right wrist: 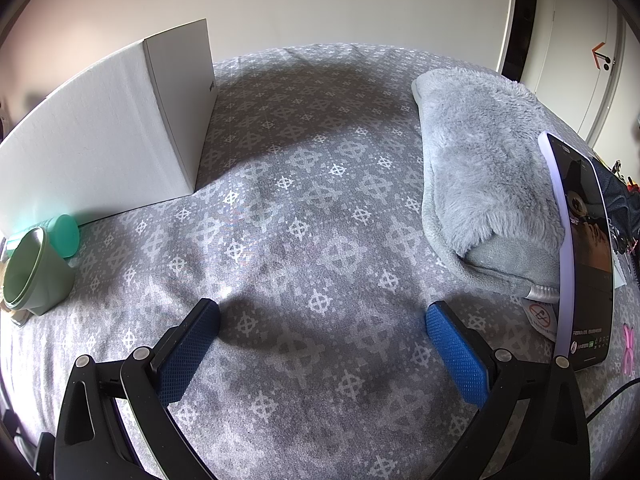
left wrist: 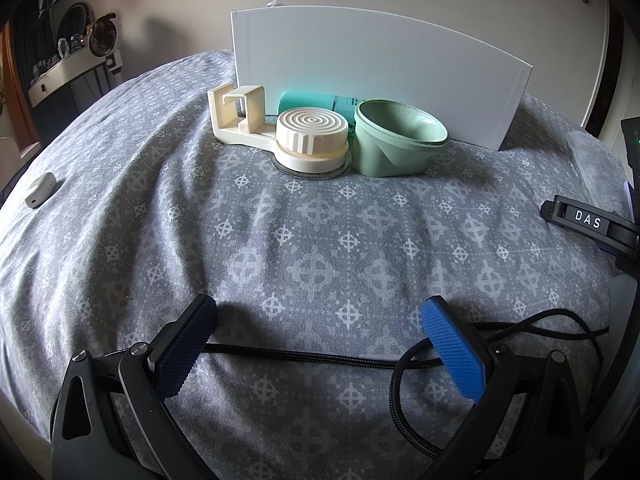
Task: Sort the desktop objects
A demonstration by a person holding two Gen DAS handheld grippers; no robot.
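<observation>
In the left wrist view a white box (left wrist: 376,76) stands upright at the back of the grey patterned cloth (left wrist: 280,240). Against its front sit a cream suction-cup holder (left wrist: 280,132), a pale green cup (left wrist: 396,136) tipped on its side, and a teal bottle (left wrist: 316,102) lying behind them. My left gripper (left wrist: 320,320) is open, well short of them, with only a black braided cable (left wrist: 300,356) lying across between its fingers. The right wrist view shows the box (right wrist: 108,132), cup (right wrist: 34,272) and bottle (right wrist: 66,234) at far left. My right gripper (right wrist: 322,322) is open over bare cloth.
A folded grey fluffy towel (right wrist: 484,168) lies at the right, with a phone (right wrist: 584,248) propped upright beside it and a pink clip (right wrist: 628,348) at the edge. A small white case (left wrist: 40,190) rests at the far left. The other gripper's black body (left wrist: 588,222) shows at the right.
</observation>
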